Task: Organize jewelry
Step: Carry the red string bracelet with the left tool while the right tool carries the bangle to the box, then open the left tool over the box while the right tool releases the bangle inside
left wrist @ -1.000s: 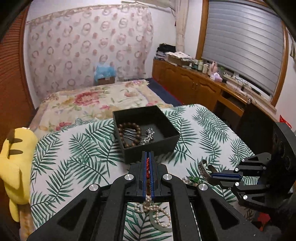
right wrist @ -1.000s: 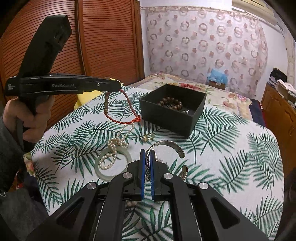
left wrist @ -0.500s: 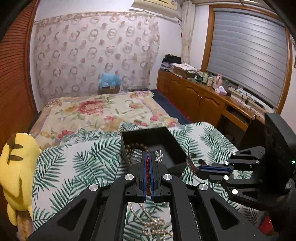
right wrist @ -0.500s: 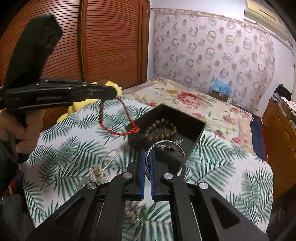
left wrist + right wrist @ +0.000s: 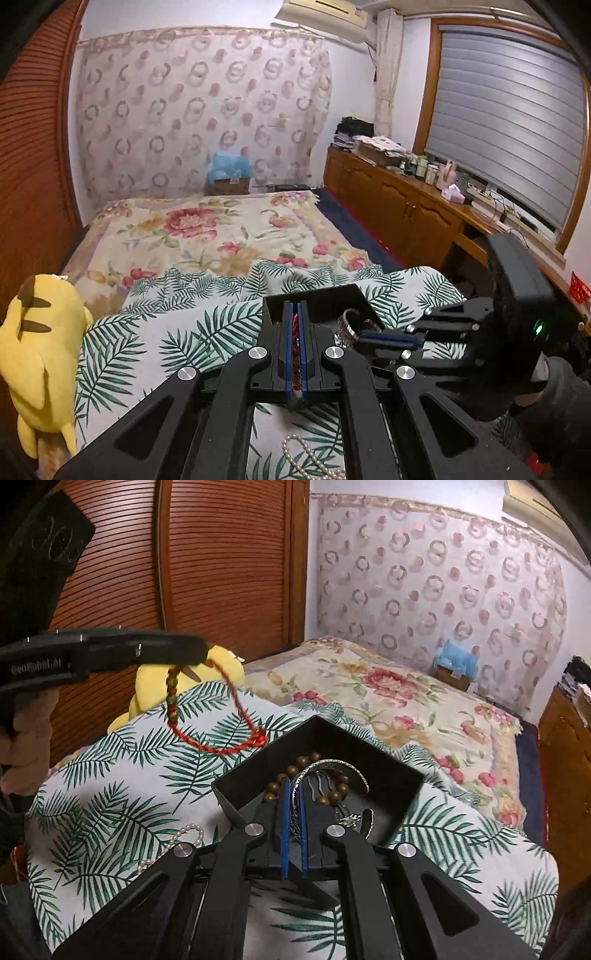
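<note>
A black open box (image 5: pixel 402 779) stands on the palm-leaf tablecloth; it holds a brown bead bracelet (image 5: pixel 295 762) and small silver pieces. My right gripper (image 5: pixel 293 794) is shut on a silver bangle (image 5: pixel 332 766) and holds it over the box. My left gripper (image 5: pixel 294 321) is shut on a red cord bracelet (image 5: pixel 294 325). In the right wrist view the left gripper (image 5: pixel 201 653) holds the red cord bracelet (image 5: pixel 236 744) hanging left of the box, its loop near the box's left corner. The box (image 5: pixel 325 295) and bangle (image 5: pixel 349 326) also show in the left wrist view.
A pearl necklace (image 5: pixel 181 836) lies on the cloth near the front; it also shows in the left wrist view (image 5: pixel 314 458). A yellow plush toy (image 5: pixel 37 350) sits at the table's left edge. A bed (image 5: pixel 207 229) lies beyond the table, a wooden cabinet (image 5: pixel 399 210) at right.
Both grippers rose and moved forward toward the box. The right gripper carried the bangle over the box. The left gripper carried the red cord closer to the box's left side.
</note>
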A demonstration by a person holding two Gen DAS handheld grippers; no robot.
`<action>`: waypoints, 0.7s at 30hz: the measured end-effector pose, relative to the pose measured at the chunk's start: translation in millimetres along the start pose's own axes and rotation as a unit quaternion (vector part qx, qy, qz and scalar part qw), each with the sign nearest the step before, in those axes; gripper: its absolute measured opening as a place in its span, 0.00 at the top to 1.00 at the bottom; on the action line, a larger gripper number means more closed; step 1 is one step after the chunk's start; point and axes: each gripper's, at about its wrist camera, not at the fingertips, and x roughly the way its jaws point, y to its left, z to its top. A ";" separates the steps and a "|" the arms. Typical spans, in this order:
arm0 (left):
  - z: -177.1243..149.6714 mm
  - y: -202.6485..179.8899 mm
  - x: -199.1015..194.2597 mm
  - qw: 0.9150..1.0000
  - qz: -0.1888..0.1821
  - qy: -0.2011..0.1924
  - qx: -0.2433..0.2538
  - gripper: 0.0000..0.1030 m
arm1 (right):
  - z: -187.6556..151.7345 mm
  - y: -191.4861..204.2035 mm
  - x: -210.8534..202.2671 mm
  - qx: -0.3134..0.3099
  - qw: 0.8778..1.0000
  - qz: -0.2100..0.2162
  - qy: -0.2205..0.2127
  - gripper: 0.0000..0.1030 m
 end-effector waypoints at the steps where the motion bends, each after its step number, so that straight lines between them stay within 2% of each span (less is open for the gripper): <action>1: 0.3 0.2 1.3 1.000 0.000 0.001 -0.001 0.98 | -1.8 -0.6 5.6 0.001 1.000 0.003 0.008 0.95; 5: 2.5 0.5 12.4 1.000 -0.002 0.009 0.001 0.98 | -7.8 -2.9 20.8 0.002 1.000 0.003 0.028 0.94; 12: 4.1 -0.6 35.1 1.000 -0.013 0.026 0.005 0.98 | -8.8 -8.4 21.1 0.012 0.999 0.012 0.028 0.94; 21: 2.9 -10.5 64.7 0.998 -0.030 0.050 0.013 0.98 | -13.1 -38.7 -2.9 0.033 0.999 -0.037 0.010 0.94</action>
